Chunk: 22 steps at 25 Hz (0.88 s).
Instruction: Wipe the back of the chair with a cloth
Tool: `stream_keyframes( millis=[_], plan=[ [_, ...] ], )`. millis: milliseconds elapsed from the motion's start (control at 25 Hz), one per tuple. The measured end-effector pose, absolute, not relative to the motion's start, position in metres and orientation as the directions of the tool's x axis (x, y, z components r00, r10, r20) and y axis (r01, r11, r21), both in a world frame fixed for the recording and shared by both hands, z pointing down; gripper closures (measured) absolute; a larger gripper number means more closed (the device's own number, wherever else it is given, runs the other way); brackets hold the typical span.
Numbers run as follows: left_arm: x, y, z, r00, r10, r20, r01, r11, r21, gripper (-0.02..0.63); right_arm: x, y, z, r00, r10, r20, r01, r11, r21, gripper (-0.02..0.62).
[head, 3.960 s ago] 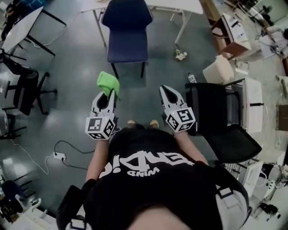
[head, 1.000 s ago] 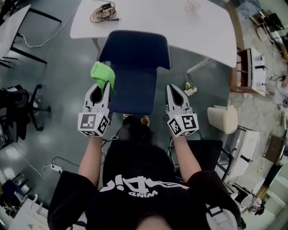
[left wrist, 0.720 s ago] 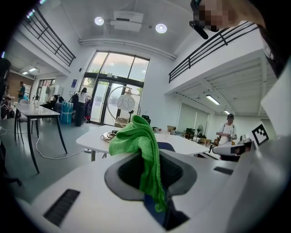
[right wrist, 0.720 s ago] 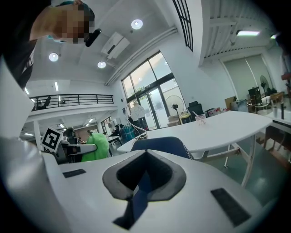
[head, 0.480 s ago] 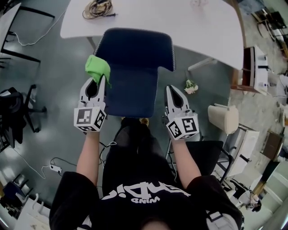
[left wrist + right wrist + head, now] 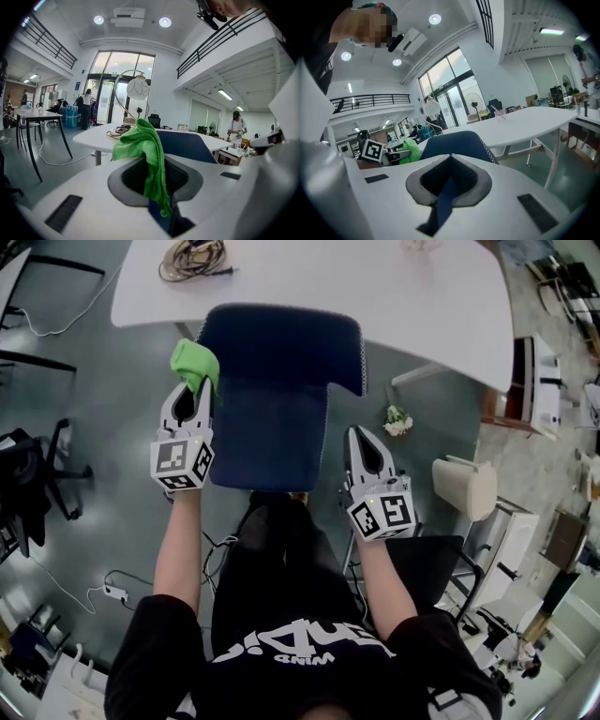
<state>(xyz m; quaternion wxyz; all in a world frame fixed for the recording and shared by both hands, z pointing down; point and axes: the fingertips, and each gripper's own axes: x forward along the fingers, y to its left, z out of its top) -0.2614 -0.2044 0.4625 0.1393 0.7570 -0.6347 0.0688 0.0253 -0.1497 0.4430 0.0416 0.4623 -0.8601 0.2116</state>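
L gripper (image 6: 200,383): jaws closed on a green cloth (image 6: 194,360); the cloth bunches above the tips and one fold hangs down betw. the jaws.
R gripper (image 6: 358,433): jaws together, nothing held; only a thin gap, w/ navy chair fabric showing through it.
Cloth pos.: at the L edge of the chair back (image 6: 281,338), near its top corner; can't tell if it touches the fabric.
Chair (image 6: 272,427): navy upholstered, directly in front of the person, back toward the table; white stitching along the back's R edge.
R gripper pos.: just beside the seat's R front corner, low, apart from the chair back.
Writing: black-and-white square markers on the L cube (image 6: 182,462) and the R cube (image 6: 382,512); white lettering on the black T-shirt (image 6: 300,638), upside-down to the camera, not legible.
Table (image 6: 431,306): white, behind the chair; a coiled cable bundle (image 6: 190,256) lies on it near the L end.
Cup (image 6: 500,114): clear, on the table; contents can't be made out.
Bin (image 6: 464,486): beige, on the floor R of the person; inside not visible.
Floor (image 6: 103,531): grey; white power strip (image 6: 116,592) w/ cord to the L.
Other seating: black office chair (image 6: 37,474) far L.
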Motion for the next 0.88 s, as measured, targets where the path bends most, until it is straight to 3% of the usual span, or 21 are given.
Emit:
stream_keyframes(
  millis=[440,880],
  plan=[
    [-0.255,-0.252,0.49,0.192,-0.93,0.313,-0.981,-0.176,0.079,0.537,0.025,-0.154,0.454,-0.57,-0.772,0.281,-0.811,0.473,-0.345,0.6],
    [-0.157,-0.276,0.51,0.375,-0.871,0.316,-0.927,-0.357,0.116,0.537,0.05,-0.142,0.461,-0.516,-0.801,0.303,-0.843,0.413,-0.345,0.6]
  ],
)
